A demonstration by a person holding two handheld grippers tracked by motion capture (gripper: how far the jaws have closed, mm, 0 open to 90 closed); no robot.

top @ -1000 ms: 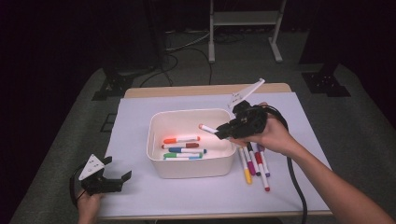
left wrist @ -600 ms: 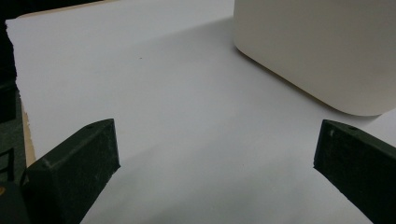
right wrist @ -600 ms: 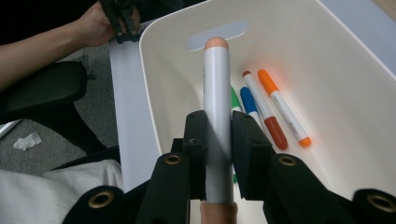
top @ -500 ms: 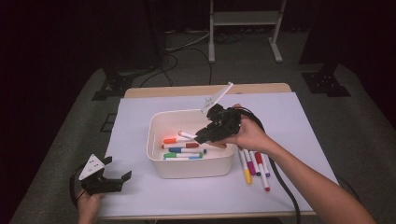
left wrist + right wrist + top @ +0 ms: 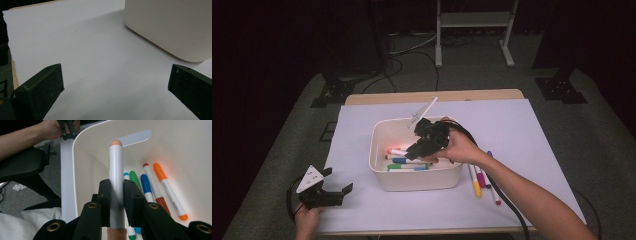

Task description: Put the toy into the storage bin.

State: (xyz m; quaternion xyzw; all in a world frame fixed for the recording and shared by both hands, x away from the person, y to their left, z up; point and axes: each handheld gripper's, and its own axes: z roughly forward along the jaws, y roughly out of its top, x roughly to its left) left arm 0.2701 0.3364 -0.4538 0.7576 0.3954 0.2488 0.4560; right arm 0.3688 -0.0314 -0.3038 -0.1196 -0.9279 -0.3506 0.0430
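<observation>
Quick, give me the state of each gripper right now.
Left gripper: jaws open, nothing between them, resting on the table.
Right gripper: jaws shut on a white marker, held over the white bin.

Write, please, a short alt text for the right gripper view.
The right gripper is shut on a white marker with a peach-coloured tip, held over a white bin. In the bin lie markers capped green, blue and orange.

I am logging: right gripper hanging over white bin; loose markers lying at its four o'clock.
</observation>
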